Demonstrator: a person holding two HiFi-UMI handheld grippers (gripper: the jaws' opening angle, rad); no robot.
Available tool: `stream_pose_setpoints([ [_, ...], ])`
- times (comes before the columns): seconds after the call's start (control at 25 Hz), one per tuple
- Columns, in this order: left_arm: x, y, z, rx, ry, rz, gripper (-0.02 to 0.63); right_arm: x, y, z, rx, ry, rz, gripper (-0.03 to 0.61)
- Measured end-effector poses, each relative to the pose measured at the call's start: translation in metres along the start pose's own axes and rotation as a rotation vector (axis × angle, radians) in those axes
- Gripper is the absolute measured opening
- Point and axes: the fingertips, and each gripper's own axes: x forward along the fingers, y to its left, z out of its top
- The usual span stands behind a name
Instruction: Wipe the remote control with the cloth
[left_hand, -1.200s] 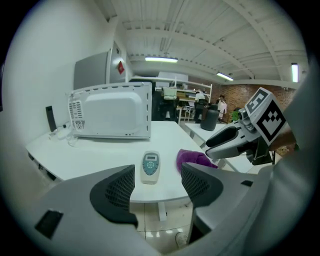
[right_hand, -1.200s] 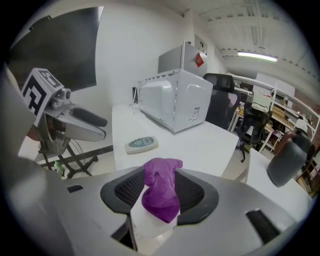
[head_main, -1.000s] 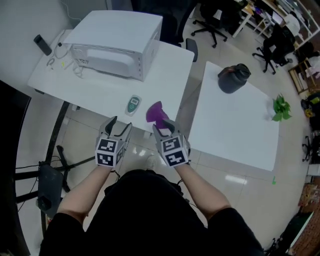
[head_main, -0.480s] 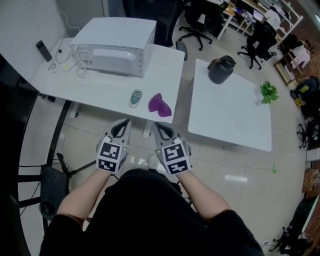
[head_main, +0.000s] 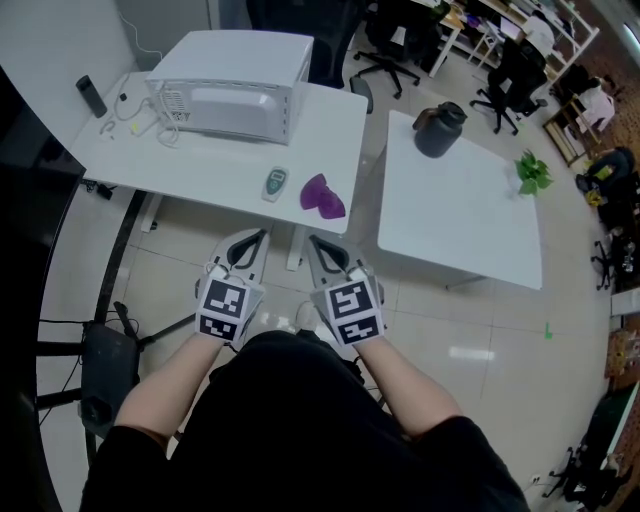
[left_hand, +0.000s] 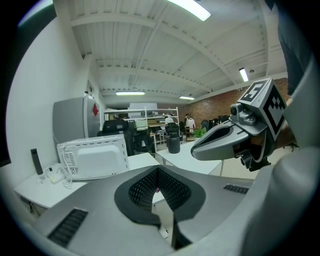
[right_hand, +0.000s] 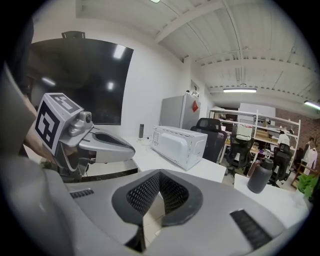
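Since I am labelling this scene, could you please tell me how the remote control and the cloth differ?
The remote control is pale with a greenish face; the cloth is purple. The remote control is a slim, rigid bar lying flat; the cloth is crumpled in a heap. Both rest near the front edge of the white table, apart from each other.

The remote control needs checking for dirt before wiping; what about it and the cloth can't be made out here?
- Remote control: head view, too small for buttons or dirt.
- Cloth: head view, crumpled, its folds hide the underside.
- Gripper views: the shut jaws cover the table edge where both lie.
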Motion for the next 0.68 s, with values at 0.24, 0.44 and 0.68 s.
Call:
stream_pose_setpoints([
  [0.24, -0.0051, -0.0036, -0.0017, 0.007, -0.002, -0.002, 0.0, -0.0034, 0.006, 0.0014, -0.011, -0.007, 0.001, 0.014],
  [0.44, -0.0064, -0.0027, -0.002, 0.008, -0.007, 0.002, 0.0, -0.003, 0.0079, 0.003, -0.018, -0.009, 0.002, 0.014],
  [0.68, -0.0097, -0.0038, 0.0013, 0.007, -0.006, 0.002, 0.0, -0.0066, 0.0094, 0.0067, -0.02, -0.008, 0.003, 0.014],
])
